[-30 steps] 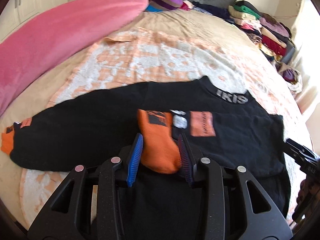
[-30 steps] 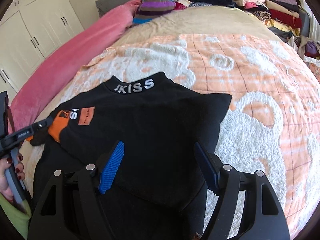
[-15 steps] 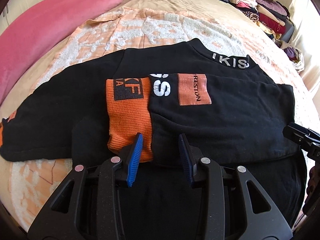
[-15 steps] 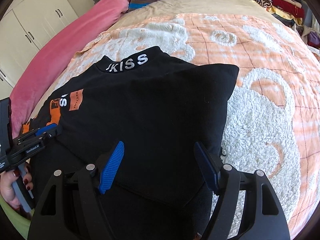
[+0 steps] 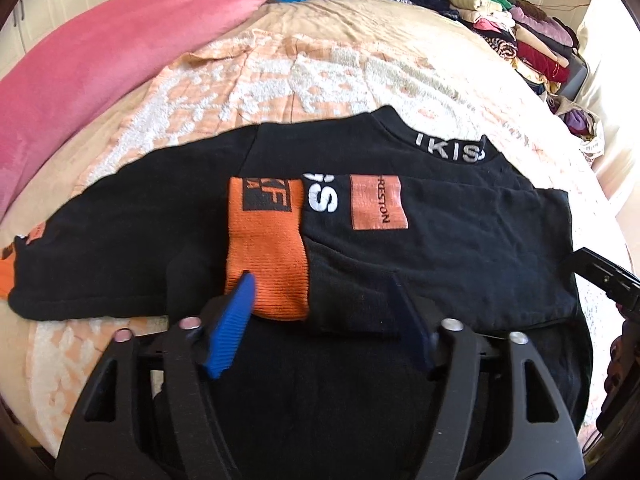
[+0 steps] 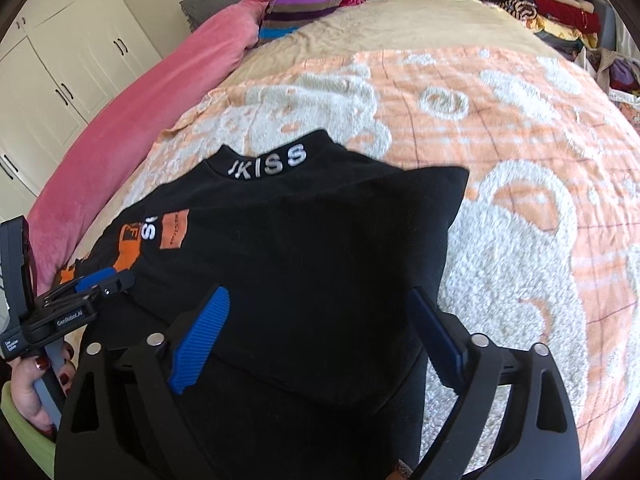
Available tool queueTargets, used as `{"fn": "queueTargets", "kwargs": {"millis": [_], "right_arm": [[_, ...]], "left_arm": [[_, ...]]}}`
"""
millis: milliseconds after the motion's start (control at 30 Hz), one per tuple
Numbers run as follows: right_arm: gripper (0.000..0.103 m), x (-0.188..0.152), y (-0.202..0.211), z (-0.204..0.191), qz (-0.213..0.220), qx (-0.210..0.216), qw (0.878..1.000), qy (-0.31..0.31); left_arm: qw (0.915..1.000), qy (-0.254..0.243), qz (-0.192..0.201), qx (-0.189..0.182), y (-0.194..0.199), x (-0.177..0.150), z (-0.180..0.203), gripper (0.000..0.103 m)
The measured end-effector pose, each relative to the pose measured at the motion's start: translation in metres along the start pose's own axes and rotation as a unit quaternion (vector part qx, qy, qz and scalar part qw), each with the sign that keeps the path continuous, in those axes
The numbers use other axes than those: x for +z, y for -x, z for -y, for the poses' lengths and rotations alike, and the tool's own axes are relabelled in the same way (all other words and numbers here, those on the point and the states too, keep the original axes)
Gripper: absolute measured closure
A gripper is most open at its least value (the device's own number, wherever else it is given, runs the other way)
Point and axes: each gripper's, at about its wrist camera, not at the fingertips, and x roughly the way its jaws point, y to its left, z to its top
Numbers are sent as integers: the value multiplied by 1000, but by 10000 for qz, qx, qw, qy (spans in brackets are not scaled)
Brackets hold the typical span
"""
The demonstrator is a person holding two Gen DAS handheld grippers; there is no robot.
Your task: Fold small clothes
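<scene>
The black sweatshirt (image 5: 420, 248) lies flat on the orange-and-white bedspread (image 6: 520, 168), collar away from the person. One sleeve is folded across the chest, and its orange cuff (image 5: 266, 248) rests on the body near the middle. The other sleeve (image 5: 92, 248) lies stretched out to the side, unfolded.

The left gripper (image 5: 320, 320) has just been opening: a second ago its jaws stood close on either side of the cuff; now they stand well apart. One blue pad overlaps the cuff's lower corner in the left wrist view, but nothing is clamped. The cuff has gone from bunched between the fingers to spread flat, so the sleeve reads as released and placed.

The right gripper (image 6: 320, 328) has also just opened wider; its jaws are spread over the folded shoulder of the garment, gripping nothing.

Judgement: the first sleeve fold is complete. The outstretched sleeve remains to be folded, then the body.

Beyond the garment lie a pink blanket (image 5: 100, 60) and stacks of folded clothes (image 6: 560, 4) at the bed's far edge.
</scene>
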Motion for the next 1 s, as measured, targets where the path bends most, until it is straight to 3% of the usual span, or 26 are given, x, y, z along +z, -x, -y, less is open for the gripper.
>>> {"fn": "queueTargets", "kwargs": {"millis": [300, 733, 1000], "right_arm": [[5, 9, 20, 3, 286, -126, 9995, -91], [5, 18, 52, -13, 736, -142, 9972, 84], [5, 21, 77, -44, 1021, -75, 9931, 575]], "left_arm": [[9995, 86, 295, 93, 31, 11, -3, 10], [9978, 265, 570, 186, 70, 16, -15, 10], [9967, 369, 688, 225, 86, 15, -27, 10]]}}
